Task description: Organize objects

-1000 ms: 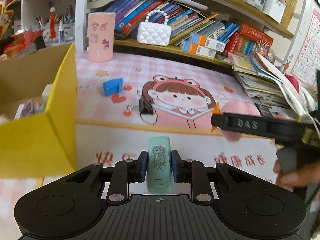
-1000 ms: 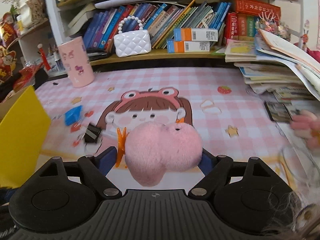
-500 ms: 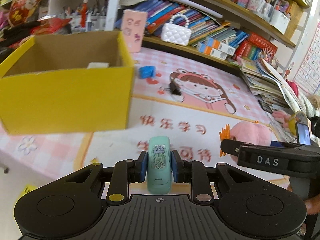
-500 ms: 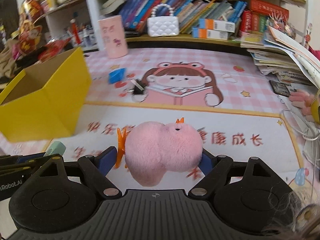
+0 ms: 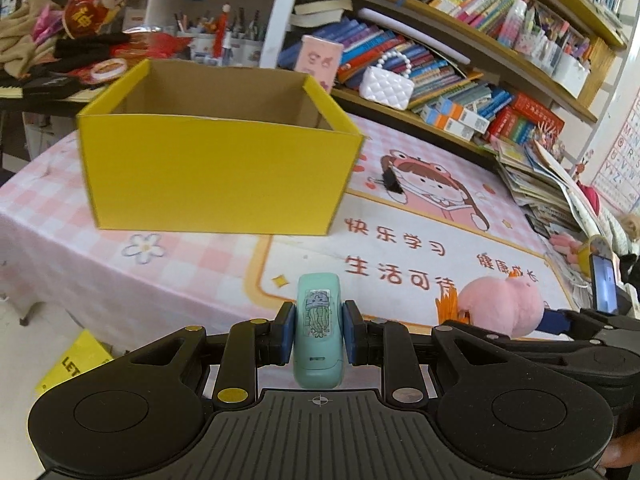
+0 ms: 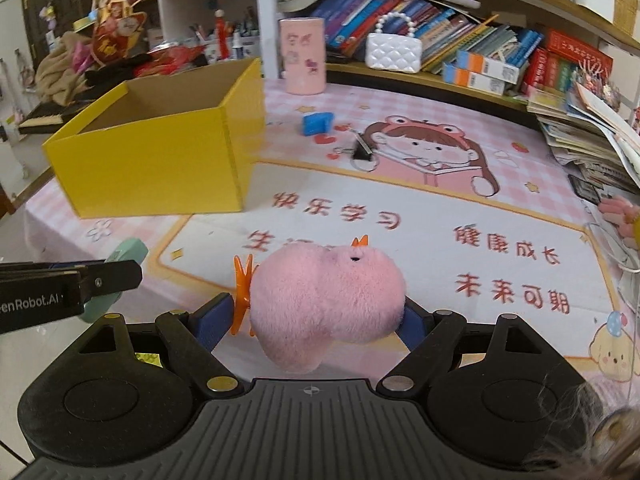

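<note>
My left gripper is shut on a small mint-green stapler with a sticker, held above the table's front edge. My right gripper is shut on a pink plush toy with orange trim, just right of the left one; the plush also shows in the left wrist view. An open yellow cardboard box stands on the pink tablecloth ahead and to the left; it also shows in the right wrist view. A blue block and a black binder clip lie beyond the box.
A pink cylinder holder and a white quilted purse stand at the back by a bookshelf. Stacked magazines fill the right side. Clutter sits on a shelf behind the box. The table's edge drops to the floor at left.
Both grippers have pulled back from the table and risen, still holding the stapler and the plush. The yellow box now sits ahead instead of at the left edge.
</note>
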Available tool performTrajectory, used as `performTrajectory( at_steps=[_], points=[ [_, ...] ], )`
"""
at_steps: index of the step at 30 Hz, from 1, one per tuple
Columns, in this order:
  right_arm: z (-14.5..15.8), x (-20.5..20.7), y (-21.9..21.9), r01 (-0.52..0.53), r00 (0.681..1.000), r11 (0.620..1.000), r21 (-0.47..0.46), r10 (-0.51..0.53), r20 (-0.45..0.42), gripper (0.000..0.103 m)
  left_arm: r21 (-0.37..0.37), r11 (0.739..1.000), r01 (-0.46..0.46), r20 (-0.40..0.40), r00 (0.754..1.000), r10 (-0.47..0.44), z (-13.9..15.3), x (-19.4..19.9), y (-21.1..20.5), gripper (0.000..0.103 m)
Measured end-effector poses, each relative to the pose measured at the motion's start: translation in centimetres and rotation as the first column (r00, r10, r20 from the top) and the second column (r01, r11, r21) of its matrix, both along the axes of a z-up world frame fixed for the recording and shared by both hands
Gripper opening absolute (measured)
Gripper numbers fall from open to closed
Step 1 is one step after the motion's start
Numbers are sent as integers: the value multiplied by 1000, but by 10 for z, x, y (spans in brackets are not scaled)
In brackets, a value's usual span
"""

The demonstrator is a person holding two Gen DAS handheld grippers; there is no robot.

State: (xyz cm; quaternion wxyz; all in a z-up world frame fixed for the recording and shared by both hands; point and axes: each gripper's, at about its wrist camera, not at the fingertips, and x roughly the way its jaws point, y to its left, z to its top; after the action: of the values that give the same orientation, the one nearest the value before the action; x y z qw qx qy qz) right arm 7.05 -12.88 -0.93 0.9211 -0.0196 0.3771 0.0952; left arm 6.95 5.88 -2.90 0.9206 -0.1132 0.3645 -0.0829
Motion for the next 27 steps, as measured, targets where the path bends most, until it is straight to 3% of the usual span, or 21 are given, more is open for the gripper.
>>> performTrajectory(
  at_steps=[19, 27],
  points=[
    [9, -30, 81, -136, 989, 991, 2, 136, 59, 82, 5, 994, -111, 79, 991, 110, 12, -46, 77, 23],
    [15, -31, 107, -171, 981, 985, -5, 171, 87, 82, 22, 994, -111, 128, 986, 108, 22, -47, 96, 23]
  ],
)
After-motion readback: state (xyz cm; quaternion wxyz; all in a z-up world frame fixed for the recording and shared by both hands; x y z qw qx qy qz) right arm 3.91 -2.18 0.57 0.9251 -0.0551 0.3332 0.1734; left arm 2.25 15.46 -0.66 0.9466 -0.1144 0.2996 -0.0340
